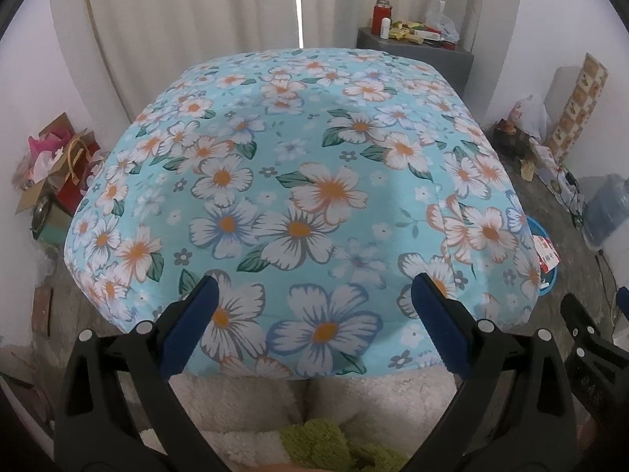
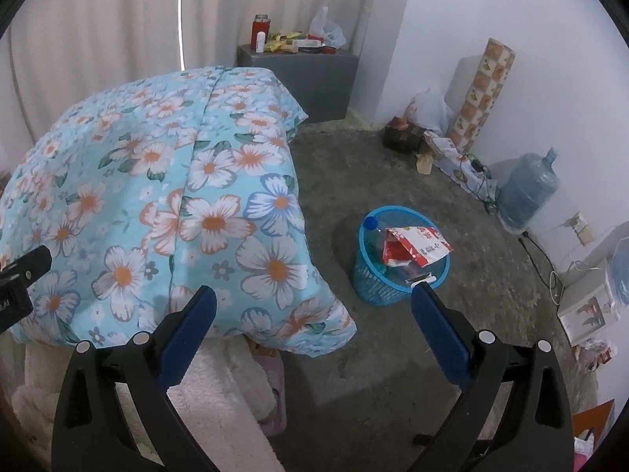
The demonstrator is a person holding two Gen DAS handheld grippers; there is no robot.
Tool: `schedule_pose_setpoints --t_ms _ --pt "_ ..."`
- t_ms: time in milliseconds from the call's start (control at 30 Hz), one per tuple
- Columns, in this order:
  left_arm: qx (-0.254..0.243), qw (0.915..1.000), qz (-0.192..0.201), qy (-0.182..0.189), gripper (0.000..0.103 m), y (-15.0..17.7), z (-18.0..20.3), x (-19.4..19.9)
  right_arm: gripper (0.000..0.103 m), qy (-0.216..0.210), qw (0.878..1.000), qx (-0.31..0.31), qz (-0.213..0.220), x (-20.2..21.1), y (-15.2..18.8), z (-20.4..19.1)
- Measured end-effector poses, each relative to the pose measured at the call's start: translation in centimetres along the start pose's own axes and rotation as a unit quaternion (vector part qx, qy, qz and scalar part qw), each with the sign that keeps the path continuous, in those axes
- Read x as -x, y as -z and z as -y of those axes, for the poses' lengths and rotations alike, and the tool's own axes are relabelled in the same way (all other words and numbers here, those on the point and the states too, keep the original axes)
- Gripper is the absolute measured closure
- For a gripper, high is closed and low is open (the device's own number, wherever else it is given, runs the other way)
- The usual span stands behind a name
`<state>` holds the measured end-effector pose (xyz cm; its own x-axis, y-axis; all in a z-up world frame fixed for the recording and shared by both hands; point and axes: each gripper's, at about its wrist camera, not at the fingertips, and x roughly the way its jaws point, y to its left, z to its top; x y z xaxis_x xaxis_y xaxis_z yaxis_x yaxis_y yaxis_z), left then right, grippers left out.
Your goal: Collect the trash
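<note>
A blue mesh wastebasket (image 2: 401, 271) stood on the concrete floor (image 2: 354, 173) at four o'clock of the floral tabletop (image 2: 157, 196), holding a red-white wrapper (image 2: 416, 249) and bottle (image 2: 373, 228). Both the left claw (image 1: 314, 291) and right claw (image 2: 314, 299) hovered released, empty.

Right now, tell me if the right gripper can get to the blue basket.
Probably yes. The right gripper is open and empty, and the blue basket stands on bare floor just ahead, beside the floral quilt, with nothing between them.
</note>
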<state>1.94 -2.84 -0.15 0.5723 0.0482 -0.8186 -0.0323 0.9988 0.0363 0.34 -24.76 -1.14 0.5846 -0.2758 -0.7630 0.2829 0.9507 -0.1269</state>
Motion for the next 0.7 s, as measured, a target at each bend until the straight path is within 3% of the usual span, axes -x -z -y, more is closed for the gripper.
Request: schedule_pose_setpoints --t_ms 700 --pt "-0.014 0.9995 0.006 0.027 0.009 -0.2 1.5 1.1 0.007 0.017 1.000 -0.021 0.006 0.9 -0.2 0.8"
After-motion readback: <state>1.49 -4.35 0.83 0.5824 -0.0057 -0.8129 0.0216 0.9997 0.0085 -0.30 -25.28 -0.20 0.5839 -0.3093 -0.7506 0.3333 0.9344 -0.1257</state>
